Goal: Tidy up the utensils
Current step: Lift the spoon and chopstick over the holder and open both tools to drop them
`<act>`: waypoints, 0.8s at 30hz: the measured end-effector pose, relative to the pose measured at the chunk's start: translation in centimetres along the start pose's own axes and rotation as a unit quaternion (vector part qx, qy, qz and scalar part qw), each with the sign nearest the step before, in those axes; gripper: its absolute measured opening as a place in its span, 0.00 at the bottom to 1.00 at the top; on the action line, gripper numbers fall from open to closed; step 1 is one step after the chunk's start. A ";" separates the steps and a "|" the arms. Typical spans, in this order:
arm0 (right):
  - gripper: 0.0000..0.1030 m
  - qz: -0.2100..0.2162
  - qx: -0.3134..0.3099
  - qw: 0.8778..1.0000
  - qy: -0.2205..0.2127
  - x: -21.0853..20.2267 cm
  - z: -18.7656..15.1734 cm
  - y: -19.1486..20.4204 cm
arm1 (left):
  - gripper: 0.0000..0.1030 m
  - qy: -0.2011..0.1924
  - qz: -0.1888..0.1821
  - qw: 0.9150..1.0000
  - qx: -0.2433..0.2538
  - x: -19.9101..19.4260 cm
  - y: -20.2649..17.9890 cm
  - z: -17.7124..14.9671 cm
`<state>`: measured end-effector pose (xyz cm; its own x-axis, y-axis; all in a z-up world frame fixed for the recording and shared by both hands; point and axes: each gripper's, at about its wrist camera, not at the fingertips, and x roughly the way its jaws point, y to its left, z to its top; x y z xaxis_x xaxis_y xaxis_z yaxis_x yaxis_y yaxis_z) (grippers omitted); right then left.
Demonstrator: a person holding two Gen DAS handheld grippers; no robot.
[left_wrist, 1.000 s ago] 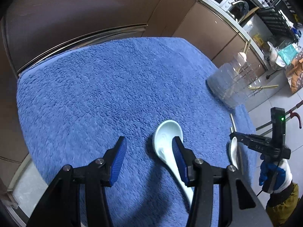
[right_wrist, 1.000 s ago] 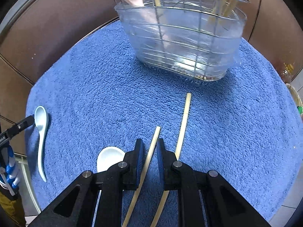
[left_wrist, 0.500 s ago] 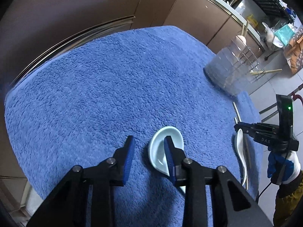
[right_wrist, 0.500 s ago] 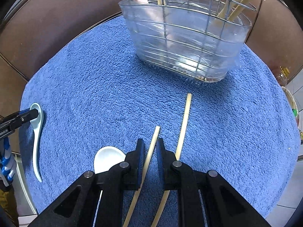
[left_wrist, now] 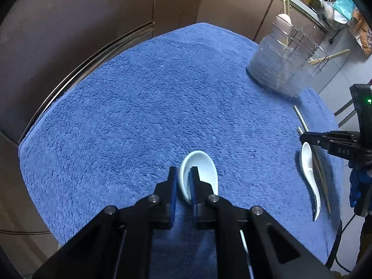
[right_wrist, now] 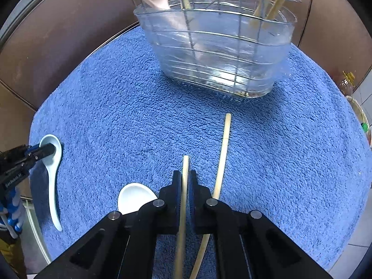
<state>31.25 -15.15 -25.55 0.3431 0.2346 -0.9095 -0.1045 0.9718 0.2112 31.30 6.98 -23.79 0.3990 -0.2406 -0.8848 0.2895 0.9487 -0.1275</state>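
Left tongs (left_wrist: pixel 183 181): jaws closing, straddling the rim of a pale blue ceramic soup spoon (left_wrist: pixel 202 169); one pad inside the bowl, the other outside, rim pinched between them. That spoon sits near the left front edge of the tabletop, handle running back under the tongs.

Right tongs (right_wrist: pixel 185 183): together, clamped on a bamboo chopstick (right_wrist: pixel 185 162); its tip sticks out just past the pads. Second chopstick (right_wrist: pixel 223 153) lies on the towel just to the right, not gripped, pointing toward the holder.

White soup spoon (right_wrist: pixel 134 196) lies just left of the right tongs, bowl up, beside the clamped chopstick.

Blue terry towel (right_wrist: pixel 116 107) covers the tabletop, and everything rests on it.

Utensil holder (right_wrist: pixel 223 53), a wire basket with a clear plastic liner, stands upright at the far edge of the tabletop, well apart from both spoons. Chopsticks and a pinkish utensil stand in it; cannot tell which compartments.

Brown cabinet fronts (left_wrist: pixel 93 23) beyond the far edge.
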 end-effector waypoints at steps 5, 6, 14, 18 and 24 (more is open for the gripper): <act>0.05 0.021 0.010 0.999 -0.026 -2.1 -1.0 -0.6 | 0.08 -0.031 0.009 0.999 -0.002 -1.6 -0.4 -0.5; 0.05 0.026 0.011 0.999 -0.034 -2.8 -1.2 -0.7 | 0.08 -0.039 0.011 0.999 -0.001 -2.1 -0.4 -0.7; 0.05 0.067 0.009 0.991 -0.119 -9.4 -4.5 -0.7 | 0.07 -0.113 0.031 0.993 -0.004 -7.7 -1.5 -2.2; 0.05 0.076 0.011 0.984 -0.162 -12.6 -6.8 -0.9 | 0.07 -0.140 0.036 0.989 -0.010 -10.1 -2.3 -2.9; 0.05 0.083 0.010 0.974 -0.212 -16.2 -10.0 0.4 | 0.07 -0.171 0.041 0.984 -0.015 -12.8 -3.8 -4.4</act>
<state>16.27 -18.79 -14.31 0.6775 0.3730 -0.6339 -0.1755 0.9190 0.3532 21.26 7.34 -14.00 0.6908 -0.2137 -0.6908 0.2207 0.9721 -0.0800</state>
